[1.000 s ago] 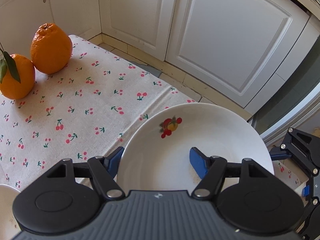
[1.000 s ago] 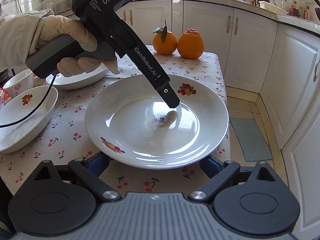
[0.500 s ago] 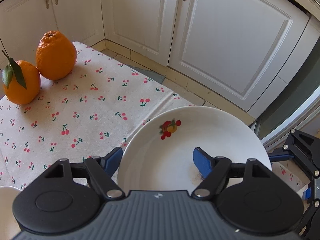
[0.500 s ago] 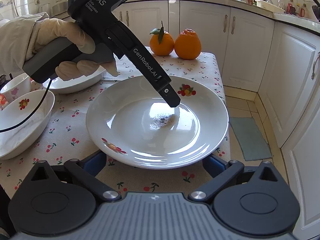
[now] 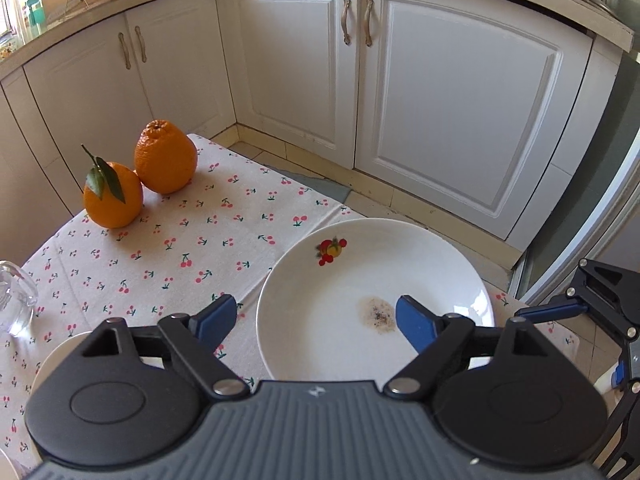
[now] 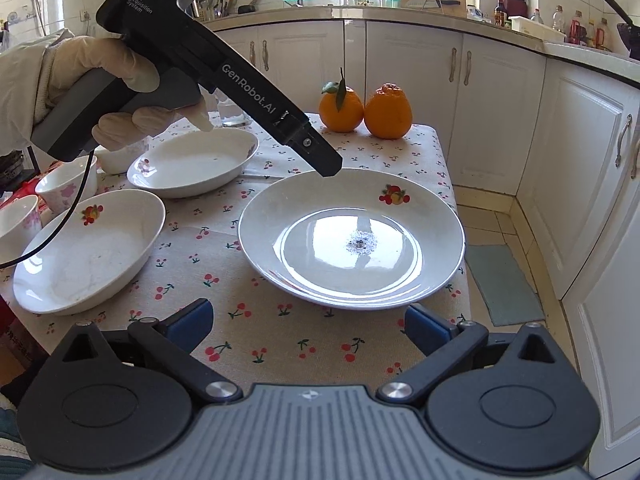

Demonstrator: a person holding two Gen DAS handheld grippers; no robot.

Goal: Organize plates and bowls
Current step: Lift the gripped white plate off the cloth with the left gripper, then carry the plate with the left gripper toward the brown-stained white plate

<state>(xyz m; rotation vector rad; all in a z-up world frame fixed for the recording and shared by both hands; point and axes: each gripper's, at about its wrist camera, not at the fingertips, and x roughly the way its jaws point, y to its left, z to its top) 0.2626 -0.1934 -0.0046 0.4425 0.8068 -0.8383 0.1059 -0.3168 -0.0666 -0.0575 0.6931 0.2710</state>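
White kitchen cabinets fill the upper and right parts of the right wrist view. Below them the bench, covered by a cherry-print cloth, occupies the centre and left.

The large white plate lies flat on the bench, right of centre in the right wrist view and lower centre in the left wrist view, near the bench's edge. It carries a fruit motif on its rim and a small speckled stain in its well. Nothing grips it.

At left in the right wrist view sit two shallow white bowls: the near bowl at lower left and the far bowl behind it, apart from the plate. Small cups stand at the far left edge.

The left gripper, held by a gloved hand at upper left of the right wrist view, hangs above the plate's far rim. Its jaws have just been opening; the pads stand spread, clear of the plate.

The right gripper sits at lower centre, jaws fully spread over bare cloth just short of the plate's near rim, holding nothing.

Two oranges rest touching at the far end of the bench, one with a leaf.

A clear glass stands behind the far bowl.
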